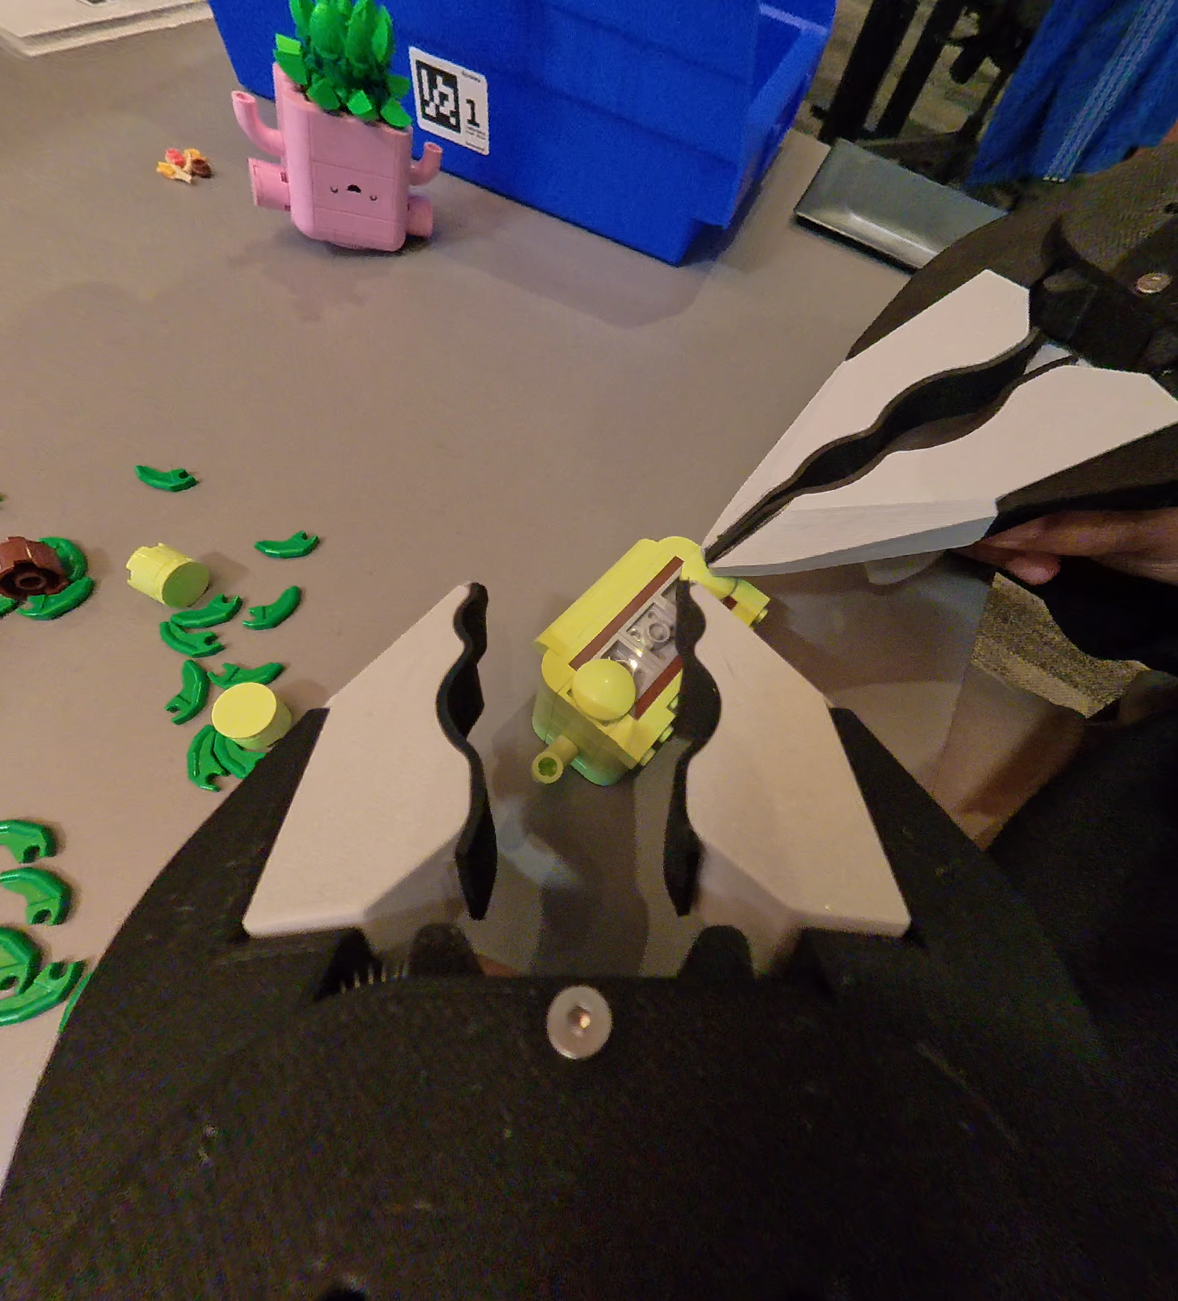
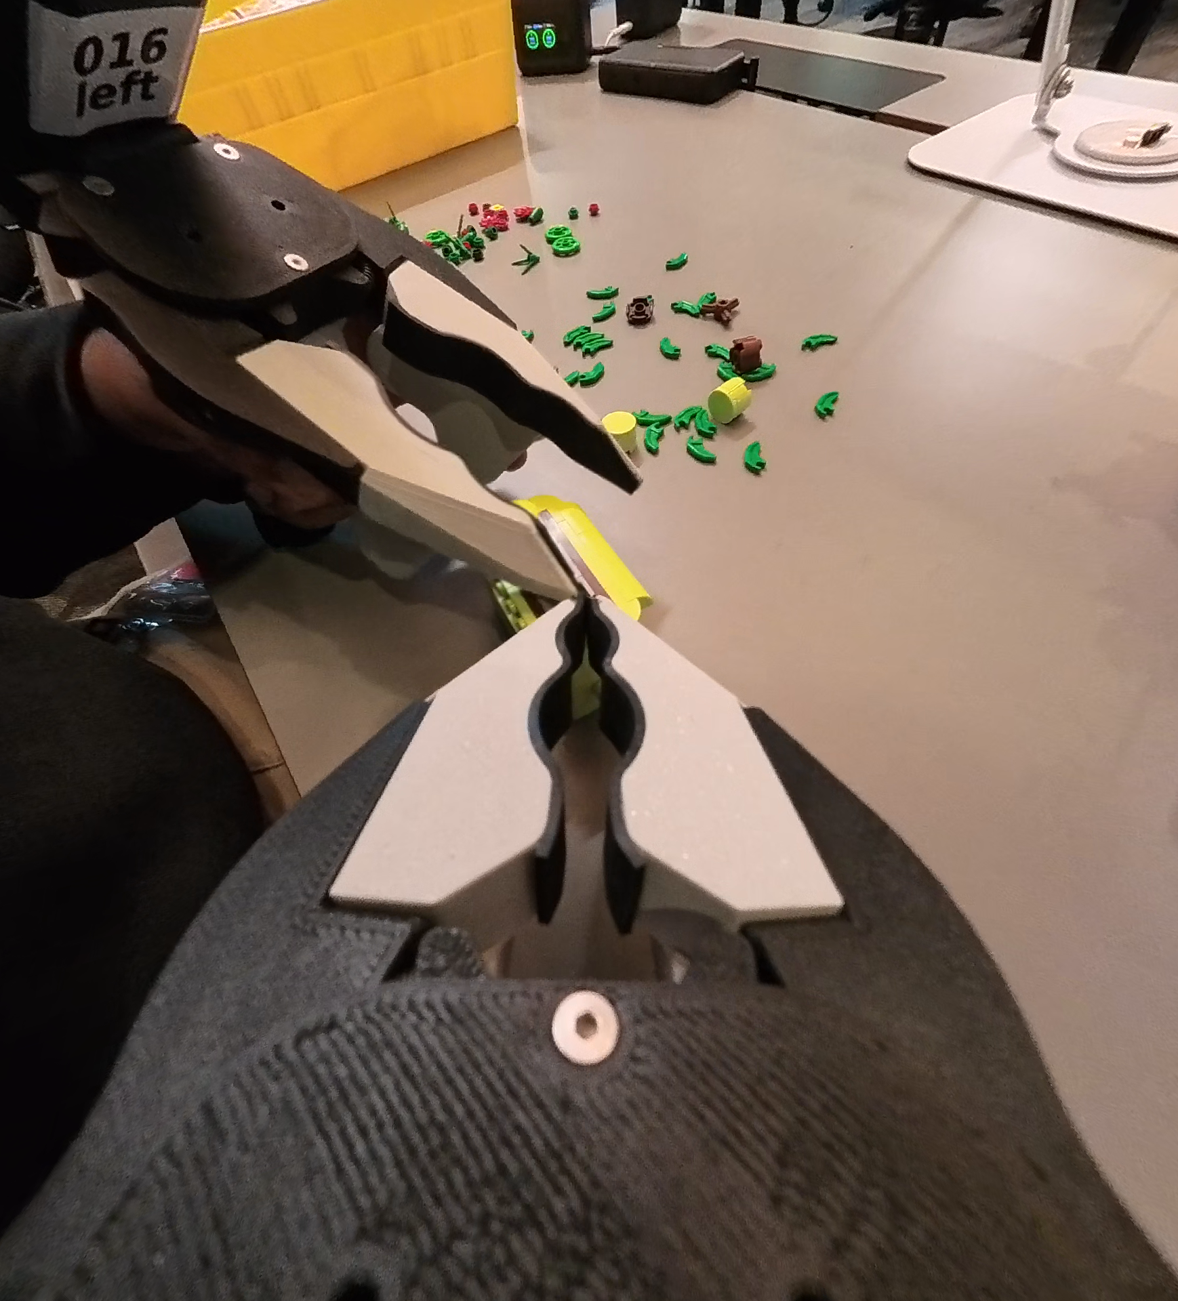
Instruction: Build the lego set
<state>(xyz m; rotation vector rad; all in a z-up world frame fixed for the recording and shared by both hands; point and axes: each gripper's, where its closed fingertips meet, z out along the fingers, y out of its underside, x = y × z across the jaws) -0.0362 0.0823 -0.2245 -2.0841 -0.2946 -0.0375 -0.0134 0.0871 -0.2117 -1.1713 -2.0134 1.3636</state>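
Observation:
A lime-yellow lego pot build (image 1: 600,676) lies on its side on the grey table (image 1: 431,394), its grey studded inside facing up. My left gripper (image 1: 580,595) is open, its jaws straddling the build, and its right finger overlaps the build's right side. My right gripper (image 1: 709,556) comes in from the right and is shut on a lime arm piece (image 1: 737,588) at the build's far corner. In the right wrist view, my right gripper (image 2: 583,607) is shut with lime showing between its fingers. The open left gripper (image 2: 600,538) reaches over the build (image 2: 611,567).
Green leaf pieces (image 1: 202,630), two lime cylinders (image 1: 167,574) and a brown piece (image 1: 26,567) lie scattered to the left. A finished pink pot with a green plant (image 1: 343,162) stands before a blue bin (image 1: 607,105). A yellow box (image 2: 347,77) and a white tray (image 2: 1079,162) stand farther off.

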